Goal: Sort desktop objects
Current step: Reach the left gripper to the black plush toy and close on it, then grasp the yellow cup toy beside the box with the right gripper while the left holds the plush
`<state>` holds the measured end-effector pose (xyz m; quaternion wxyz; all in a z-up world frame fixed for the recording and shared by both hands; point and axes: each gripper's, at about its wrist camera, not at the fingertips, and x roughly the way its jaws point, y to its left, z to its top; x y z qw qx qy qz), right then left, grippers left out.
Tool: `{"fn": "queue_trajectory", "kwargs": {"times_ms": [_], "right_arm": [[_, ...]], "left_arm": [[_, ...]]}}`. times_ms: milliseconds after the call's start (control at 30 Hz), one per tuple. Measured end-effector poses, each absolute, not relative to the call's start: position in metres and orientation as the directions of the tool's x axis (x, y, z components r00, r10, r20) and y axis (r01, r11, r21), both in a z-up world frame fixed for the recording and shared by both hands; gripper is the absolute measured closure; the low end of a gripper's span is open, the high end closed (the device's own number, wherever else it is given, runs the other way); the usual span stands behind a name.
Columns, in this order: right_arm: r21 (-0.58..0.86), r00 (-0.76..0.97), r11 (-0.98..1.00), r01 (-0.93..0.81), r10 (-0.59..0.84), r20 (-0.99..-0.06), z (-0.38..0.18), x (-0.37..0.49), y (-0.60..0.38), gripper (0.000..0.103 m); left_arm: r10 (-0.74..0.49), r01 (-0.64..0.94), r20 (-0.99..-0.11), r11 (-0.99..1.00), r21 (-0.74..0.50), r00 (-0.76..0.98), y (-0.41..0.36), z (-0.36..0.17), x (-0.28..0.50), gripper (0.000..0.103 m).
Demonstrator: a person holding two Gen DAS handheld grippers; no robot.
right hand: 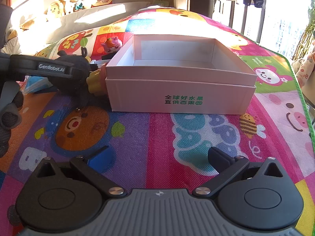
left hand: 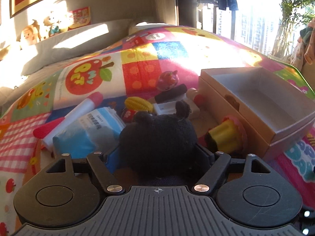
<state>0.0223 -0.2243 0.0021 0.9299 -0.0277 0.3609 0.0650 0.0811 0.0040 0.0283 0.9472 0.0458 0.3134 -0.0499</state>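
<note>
Left gripper [left hand: 159, 153] has its two fingers on either side of a black plush toy [left hand: 157, 135], which fills the gap between them; the pads seem to press on its flanks, though the dark fur hides the contact line, so the squeeze is likely rather than certain. From the right wrist view the same left gripper [right hand: 59, 68] shows side-on with the plush toy [right hand: 75, 72] bulging past its finger.

Just ahead of the left gripper and to its left lies a blue tissue pack [left hand: 88, 129], with a white marker with pink ends [left hand: 72, 114] leaning across it. Straight ahead, beyond the plush, sit a yellow ridged toy [left hand: 138, 103], a small white box [left hand: 173, 107] and a pink figurine [left hand: 167, 79]. To the front right, close by, a yellow and pink cupcake toy [left hand: 226, 135] lies on its side, touching the near wall of the open cardboard box [left hand: 246, 116].

Right gripper [right hand: 159, 159] hovers over the colourful play mat [right hand: 137, 133] with its jaws spread wide and nothing between them. The cardboard box [right hand: 177, 96], bearing green print, stands directly ahead of it, its inside bare. The cupcake toy [right hand: 96, 82] rests against the box's left corner.
</note>
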Motion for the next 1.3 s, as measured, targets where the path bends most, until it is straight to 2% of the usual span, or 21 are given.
{"fn": "queue_trajectory", "kwargs": {"times_ms": [200,333,500,567,600,633,700,733,1000,1100,1300], "right_arm": [[-0.019,0.729,0.989,-0.146,0.095,-0.678,0.003,0.022,-0.223,0.000],[-0.099,0.739,0.970,-0.220,0.100,-0.666,0.014,0.022,-0.208,0.000],[-0.307,0.863,0.897,-0.318,0.140,-0.485,0.048,0.007,-0.163,0.000],[-0.402,0.899,0.860,-0.315,0.135,-0.416,0.057,0.008,-0.142,0.007],[-0.437,0.904,0.841,-0.320,0.134,-0.405,0.059,0.011,-0.134,0.019],[-0.475,0.902,0.814,-0.335,0.132,-0.411,0.061,0.018,-0.122,0.025],[-0.512,0.891,0.777,-0.366,0.132,-0.435,0.058,0.027,-0.107,0.046],[-0.526,0.883,0.761,-0.380,0.130,-0.451,0.055,0.033,-0.100,0.050],[-0.610,0.870,0.711,-0.351,0.005,-0.494,0.024,0.070,-0.078,0.048],[-0.616,0.872,0.703,-0.356,0.012,-0.489,0.021,0.069,-0.079,0.047],[-0.639,0.882,0.673,-0.372,0.041,-0.470,0.018,0.054,-0.092,0.059]], "left_arm": [[-0.023,0.058,-0.622,0.998,0.036,0.783,0.045,0.030,0.024,0.022],[0.025,-0.020,-0.638,1.000,0.016,0.770,0.070,0.028,-0.009,0.019],[0.106,-0.094,-0.659,0.994,0.053,0.745,0.090,0.022,-0.037,0.009],[0.115,-0.107,-0.674,0.993,0.055,0.730,0.095,0.021,-0.041,0.008],[0.118,-0.113,-0.680,0.992,0.053,0.724,0.097,0.021,-0.044,0.007],[0.119,-0.116,-0.683,0.992,0.051,0.721,0.098,0.022,-0.045,0.006],[0.121,-0.120,-0.691,0.992,0.050,0.713,0.099,0.024,-0.048,0.005],[0.116,-0.118,-0.693,0.992,0.044,0.711,0.099,0.025,-0.048,0.003],[0.042,-0.055,-0.687,0.998,0.004,0.725,0.086,0.031,-0.048,0.002],[0.003,-0.017,-0.677,1.000,-0.015,0.736,0.078,0.033,-0.046,0.002],[-0.049,0.050,-0.681,0.999,-0.018,0.731,0.060,0.033,-0.036,0.002]]}}
